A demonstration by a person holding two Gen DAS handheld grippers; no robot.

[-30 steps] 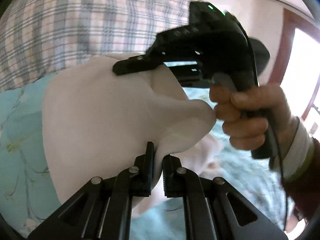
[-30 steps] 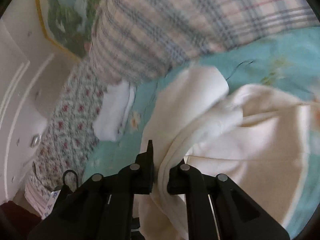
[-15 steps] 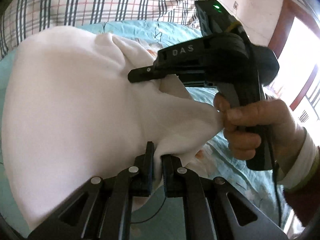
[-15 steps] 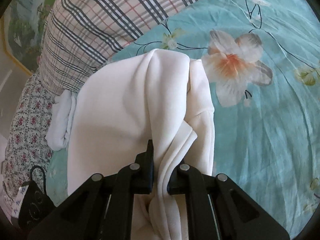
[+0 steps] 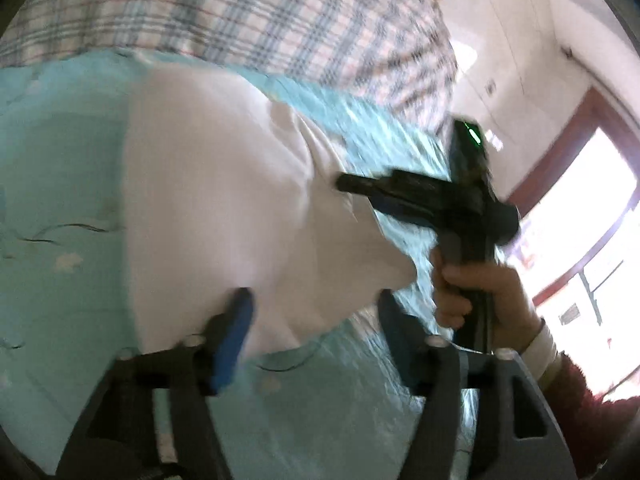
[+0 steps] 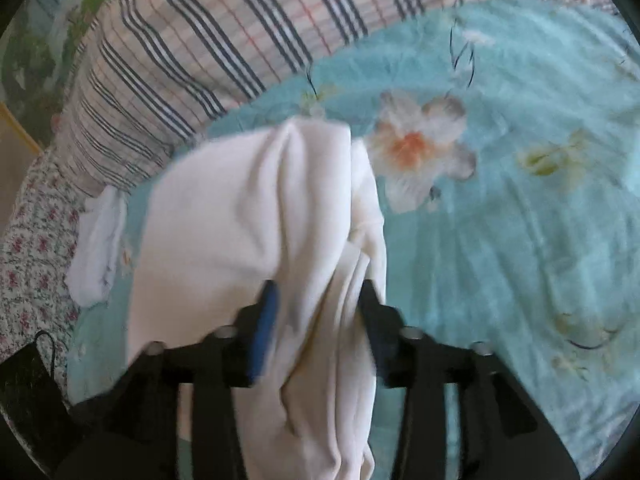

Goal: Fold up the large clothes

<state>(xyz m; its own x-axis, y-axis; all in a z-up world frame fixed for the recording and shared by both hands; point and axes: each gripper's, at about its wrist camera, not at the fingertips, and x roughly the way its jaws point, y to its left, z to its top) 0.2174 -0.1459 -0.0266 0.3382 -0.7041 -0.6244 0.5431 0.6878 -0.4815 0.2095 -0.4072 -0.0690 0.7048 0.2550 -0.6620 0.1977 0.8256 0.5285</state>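
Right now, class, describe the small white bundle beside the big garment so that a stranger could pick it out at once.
Find the plaid quilt at the head of the turquoise bedspread. Below its lower corner, left of the large cream garment, lies the small white bundle. It is whiter and far smaller than the garment, crumpled at the bedspread's edge against a floral sheet.

We see right gripper (image 6: 316, 300) jaws opening, cream garment (image 6: 248, 216) bunched between them on teal floral bedsheet (image 6: 520, 220); plaid pillow (image 6: 208, 48) beyond garment, white cloth (image 6: 98, 252) left of it.
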